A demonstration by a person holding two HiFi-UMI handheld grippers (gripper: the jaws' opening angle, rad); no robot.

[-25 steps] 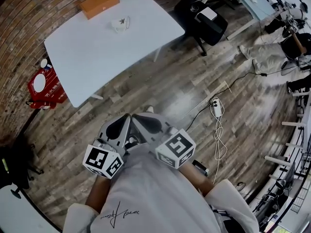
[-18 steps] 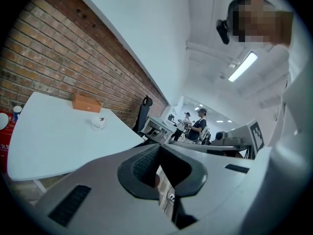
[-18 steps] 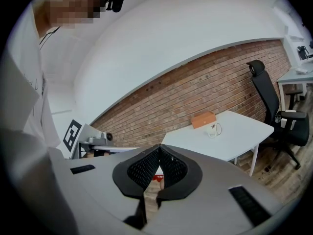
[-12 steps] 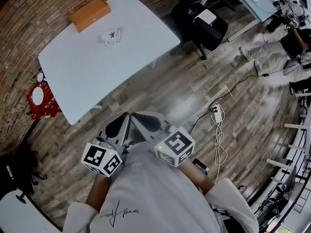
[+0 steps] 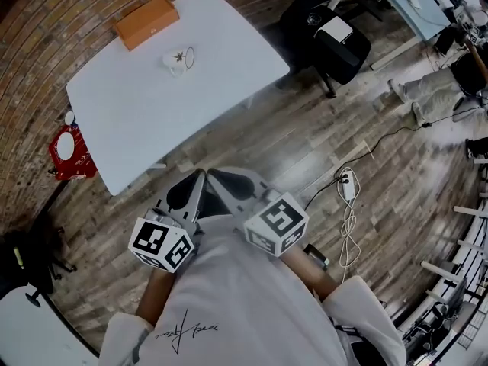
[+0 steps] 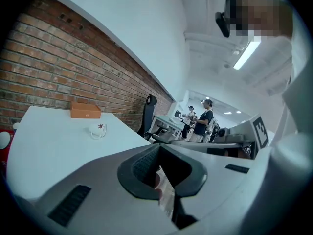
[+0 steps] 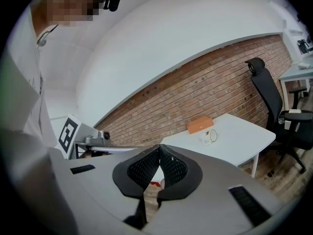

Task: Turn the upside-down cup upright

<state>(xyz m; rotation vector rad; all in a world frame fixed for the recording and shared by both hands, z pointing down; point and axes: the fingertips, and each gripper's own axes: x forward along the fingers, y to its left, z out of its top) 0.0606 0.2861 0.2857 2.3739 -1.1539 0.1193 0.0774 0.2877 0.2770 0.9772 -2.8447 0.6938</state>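
Head view: approach stage. Left gripper (image 5: 201, 174) and right gripper (image 5: 211, 174), closed and empty, well apart from cup (image 5: 177, 59) on far table (image 5: 152, 120); next, advance and open 1.

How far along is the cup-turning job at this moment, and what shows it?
Done: nothing yet. The cup sits on the white table beside the orange box, far from both grippers; it is too small to tell which way up it is. In hand: nothing. The left gripper and the right gripper are shut and empty. Left: approach, grasp, turn upright.
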